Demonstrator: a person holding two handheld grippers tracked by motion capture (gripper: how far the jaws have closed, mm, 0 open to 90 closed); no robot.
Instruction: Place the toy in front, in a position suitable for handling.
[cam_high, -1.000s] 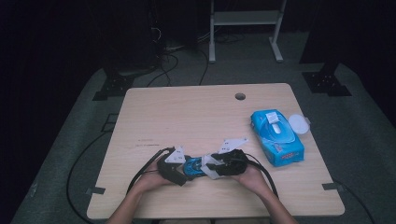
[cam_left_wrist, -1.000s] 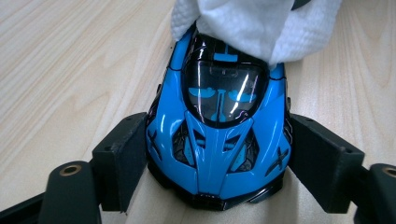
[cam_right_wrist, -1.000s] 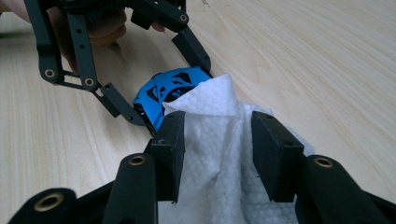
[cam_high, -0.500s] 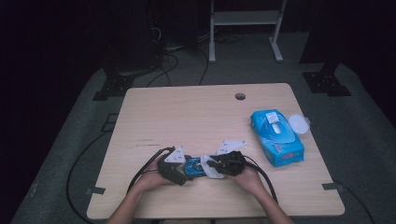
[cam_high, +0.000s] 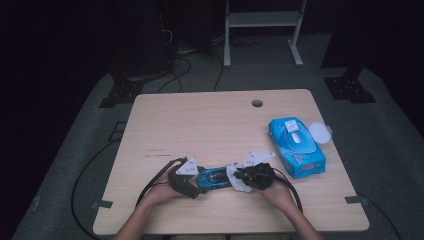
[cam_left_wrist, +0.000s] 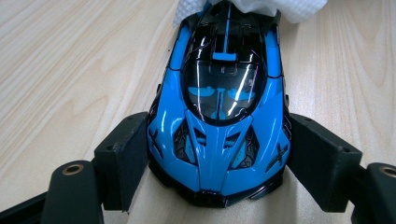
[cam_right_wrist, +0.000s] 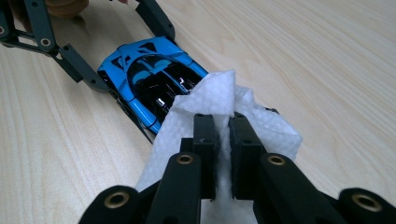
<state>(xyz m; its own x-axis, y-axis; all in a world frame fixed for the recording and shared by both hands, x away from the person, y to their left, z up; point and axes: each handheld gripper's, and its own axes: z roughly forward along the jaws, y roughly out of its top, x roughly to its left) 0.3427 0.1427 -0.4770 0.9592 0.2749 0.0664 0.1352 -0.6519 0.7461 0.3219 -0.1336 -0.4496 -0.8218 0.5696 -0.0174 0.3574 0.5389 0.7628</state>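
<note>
Glossy blue plastic toy car (cam_left_wrist: 219, 121), dimpled white paper wipe (cam_right_wrist: 219, 116), matt pale wood table (cam_high: 200, 125).

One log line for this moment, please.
left claw: shut on toy car | right claw: shut on wipe, at car's rear

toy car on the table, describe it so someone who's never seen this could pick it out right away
Start at the wooden table and go to its near edge, where the left gripper and right gripper meet. The toy car lies between them, glossy blue and black, smaller and darker than the wipes pack at the right.
</note>
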